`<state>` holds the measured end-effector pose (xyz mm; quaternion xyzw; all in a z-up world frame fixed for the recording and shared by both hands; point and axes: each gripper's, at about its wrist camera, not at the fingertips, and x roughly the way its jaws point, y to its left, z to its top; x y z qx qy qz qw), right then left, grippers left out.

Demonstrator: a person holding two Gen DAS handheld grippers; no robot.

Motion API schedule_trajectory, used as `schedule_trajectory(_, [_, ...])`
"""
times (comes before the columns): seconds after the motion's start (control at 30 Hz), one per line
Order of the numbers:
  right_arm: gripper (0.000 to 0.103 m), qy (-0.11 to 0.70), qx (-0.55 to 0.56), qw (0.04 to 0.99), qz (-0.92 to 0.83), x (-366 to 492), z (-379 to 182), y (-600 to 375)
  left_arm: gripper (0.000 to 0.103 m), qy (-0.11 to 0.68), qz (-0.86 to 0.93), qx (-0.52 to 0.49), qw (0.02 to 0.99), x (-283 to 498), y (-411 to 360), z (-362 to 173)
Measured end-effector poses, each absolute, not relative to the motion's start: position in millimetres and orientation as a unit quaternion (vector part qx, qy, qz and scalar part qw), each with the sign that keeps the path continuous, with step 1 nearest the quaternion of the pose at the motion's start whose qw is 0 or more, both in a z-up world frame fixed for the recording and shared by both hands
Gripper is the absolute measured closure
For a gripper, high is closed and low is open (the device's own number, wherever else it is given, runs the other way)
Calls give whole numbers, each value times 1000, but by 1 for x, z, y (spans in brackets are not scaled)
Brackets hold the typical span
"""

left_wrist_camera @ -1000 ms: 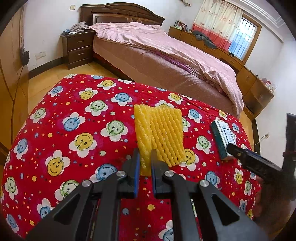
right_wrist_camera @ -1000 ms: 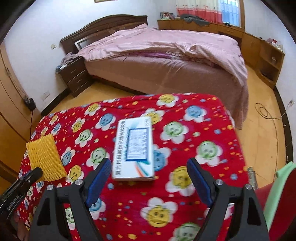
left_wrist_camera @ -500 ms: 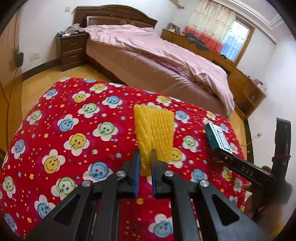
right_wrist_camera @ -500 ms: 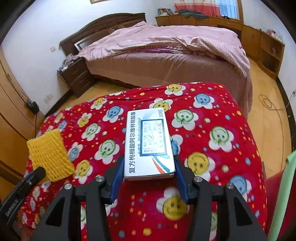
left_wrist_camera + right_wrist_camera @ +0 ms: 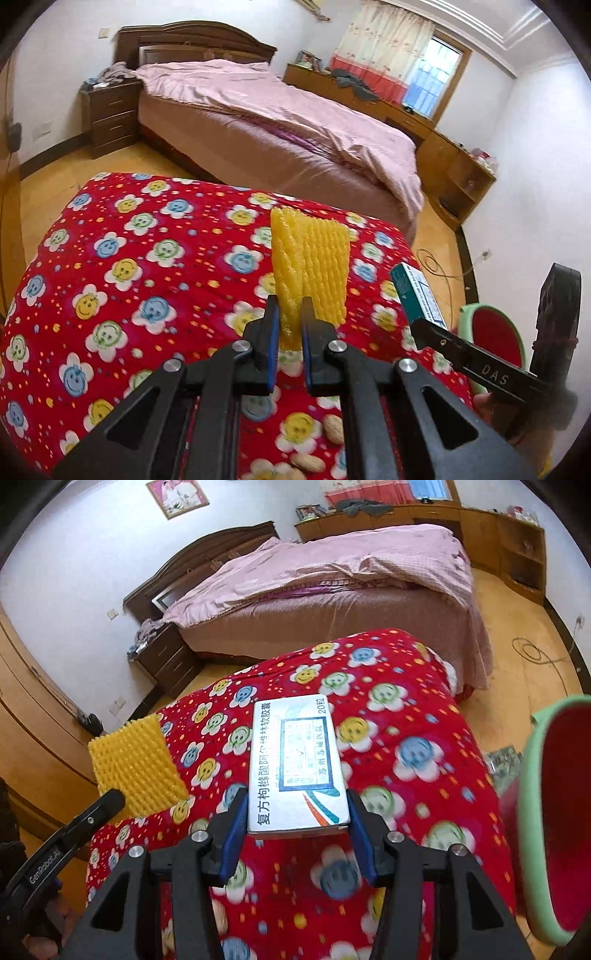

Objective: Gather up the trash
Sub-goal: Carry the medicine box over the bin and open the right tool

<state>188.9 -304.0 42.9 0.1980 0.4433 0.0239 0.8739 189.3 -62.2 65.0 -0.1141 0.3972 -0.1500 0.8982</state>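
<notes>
Left tool (image 5: 286, 325) holds the yellow foam net (image 5: 310, 269); right tool (image 5: 295, 812) holds the medicine box (image 5: 297, 764). The red bin (image 5: 554, 812) waits at 3 o'clock; peanuts (image 5: 334, 428) remain on the counter (image 5: 129, 277).

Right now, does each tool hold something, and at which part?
Left tool: yellow foam net sleeve, pinched at its near end. Right tool: white cardboard medicine box, clamped across its near end.

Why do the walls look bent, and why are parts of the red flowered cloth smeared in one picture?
Both views: a fisheye lens bows the walls and darkens the corners. Right wrist view: the red cloth is streaked low in the frame, while the medicine box stays sharp. Left wrist view: mostly crisp, the yellow foam net clear; the window is bright and washed out.
</notes>
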Motion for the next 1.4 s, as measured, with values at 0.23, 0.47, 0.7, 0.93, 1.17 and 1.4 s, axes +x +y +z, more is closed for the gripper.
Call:
schedule_trajectory(0.23, [50,419,222,881,0,138,56,-328,94,404,-195,-103,888,167,-91,72])
schedule_trajectory(0.47, [50,396,255,881,-45,83,61,-369,94,412,-243,-80,875,147,-132,77])
schedule_trajectory(0.7, [50,378,283,876,-101,38,58,-415,94,415,-281,-52,864,134,-176,80])
schedule_trajectory(0.93, [49,368,302,866,-150,13,49,-457,94,420,-315,-24,851,124,-222,79])
schedule_trajectory(1.17, [48,362,315,858,-186,-4,39,-486,94,426,-336,-1,840,122,-260,73])
schedule_trajectory(1.4, [48,343,320,858,-207,-18,42,-501,94,430,-352,25,831,120,-292,65])
